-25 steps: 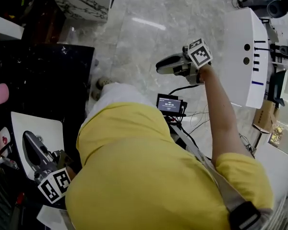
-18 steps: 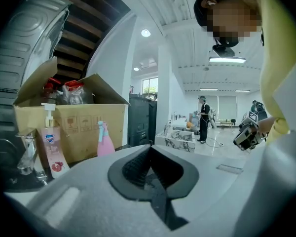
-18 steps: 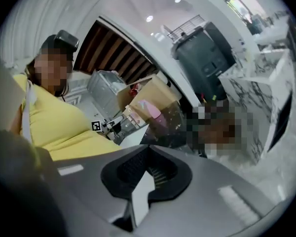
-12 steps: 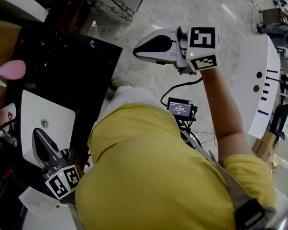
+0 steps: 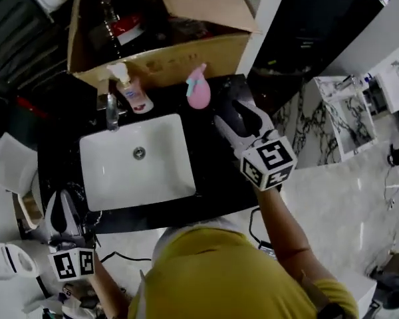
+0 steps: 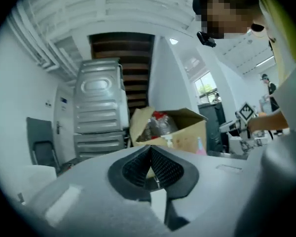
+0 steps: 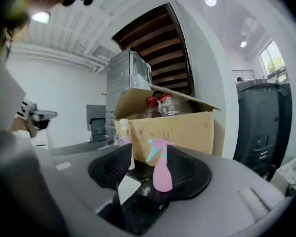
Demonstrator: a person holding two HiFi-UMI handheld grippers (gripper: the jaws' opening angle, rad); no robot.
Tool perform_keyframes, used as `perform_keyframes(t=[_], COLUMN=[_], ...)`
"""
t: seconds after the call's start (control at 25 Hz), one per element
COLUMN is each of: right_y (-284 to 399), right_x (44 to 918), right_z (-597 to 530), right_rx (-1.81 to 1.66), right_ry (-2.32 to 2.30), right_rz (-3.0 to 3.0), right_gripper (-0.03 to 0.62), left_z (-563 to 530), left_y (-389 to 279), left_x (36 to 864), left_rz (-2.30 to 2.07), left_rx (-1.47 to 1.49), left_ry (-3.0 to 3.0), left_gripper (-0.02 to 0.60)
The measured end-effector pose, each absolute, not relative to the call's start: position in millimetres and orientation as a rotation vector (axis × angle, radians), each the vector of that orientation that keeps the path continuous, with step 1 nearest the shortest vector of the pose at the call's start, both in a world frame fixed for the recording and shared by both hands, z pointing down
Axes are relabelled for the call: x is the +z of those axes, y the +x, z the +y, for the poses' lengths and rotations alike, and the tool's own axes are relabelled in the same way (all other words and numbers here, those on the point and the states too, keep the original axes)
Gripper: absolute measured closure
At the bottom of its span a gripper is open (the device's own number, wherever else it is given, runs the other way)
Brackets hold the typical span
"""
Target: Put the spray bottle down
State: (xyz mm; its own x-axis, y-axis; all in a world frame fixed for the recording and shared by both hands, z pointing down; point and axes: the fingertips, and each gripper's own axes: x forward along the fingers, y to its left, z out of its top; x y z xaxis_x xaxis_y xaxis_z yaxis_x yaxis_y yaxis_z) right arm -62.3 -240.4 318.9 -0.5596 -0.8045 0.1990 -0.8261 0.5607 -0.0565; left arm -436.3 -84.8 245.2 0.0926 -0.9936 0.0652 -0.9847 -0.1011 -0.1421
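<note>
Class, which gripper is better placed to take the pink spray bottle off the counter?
Right. The right gripper points at the spray bottle close ahead, jaws just opening, nothing between them. The left gripper is shut, across the sink.

Box (image 5: 173, 57) at worktop (image 5: 216, 185) back edge: top cut by picture edge in head view. Contents dark; one red bit, rest can't tell. Pump bottle (image 5: 134, 95) label too small to read. Worktop front edge partly hidden by person's shirt (image 5: 219, 278), itself cut at the bottom edge. White thing (image 5: 6, 261) off the worktop's front left corner is cut by the left edge, can't name it. In left gripper view, left gripper (image 6: 150, 154) body hides worktop, box bottom, and lower part of spray bottle (image 6: 201, 145) and pump bottle. Far figure (image 6: 267, 85) at right too small to tell.
</note>
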Motion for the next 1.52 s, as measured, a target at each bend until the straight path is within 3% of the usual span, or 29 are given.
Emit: perform_keyframes(t=[0.16, 0.32, 0.4, 0.48, 0.6, 0.84, 1.16, 1.32, 1.52], right_y=[-120, -138, -125, -107, -85, 14, 267, 370, 445], right_x=[361, 387, 395, 392, 376, 311, 243, 251, 264], right_z=[-309, -356, -371, -372, -346, -225, 39, 170, 265], right_rx=[0.165, 0.128, 0.121, 0.105, 0.058, -0.028, -0.152, -0.142, -0.152], right_ry=[1.654, 1.814, 1.878, 1.892, 1.829, 1.823, 2.426, 2.599, 2.611], right_rz=[-2.377, -2.228, -2.151, -2.130, -2.222, -2.424, -1.857, -1.570, -1.578], right_gripper=[0.244, 0.223, 0.276, 0.544, 0.545, 0.546, 0.546, 0.546, 0.546], left_z=[-46, -42, -47, -58, -89, -149, -89, -20, 54], left_y=[-484, -477, -470, -460, -428, -237, 18, 113, 208], left_x=[230, 251, 258, 265, 285, 314, 251, 241, 248], left_rz=[2.301, 2.349, 2.328, 2.277, 2.087, 1.152, 0.024, -0.238, -0.179], left_rx=[0.008, 0.087, 0.095, 0.114, 0.134, 0.203, 0.644, 0.559, 0.537], left_ry=[-2.042, -2.087, -2.138, -2.216, -2.447, -3.064, -3.242, -3.213, -3.224], left_gripper=[0.581, 0.581, 0.581, 0.581, 0.581, 0.581, 0.581, 0.581, 0.581])
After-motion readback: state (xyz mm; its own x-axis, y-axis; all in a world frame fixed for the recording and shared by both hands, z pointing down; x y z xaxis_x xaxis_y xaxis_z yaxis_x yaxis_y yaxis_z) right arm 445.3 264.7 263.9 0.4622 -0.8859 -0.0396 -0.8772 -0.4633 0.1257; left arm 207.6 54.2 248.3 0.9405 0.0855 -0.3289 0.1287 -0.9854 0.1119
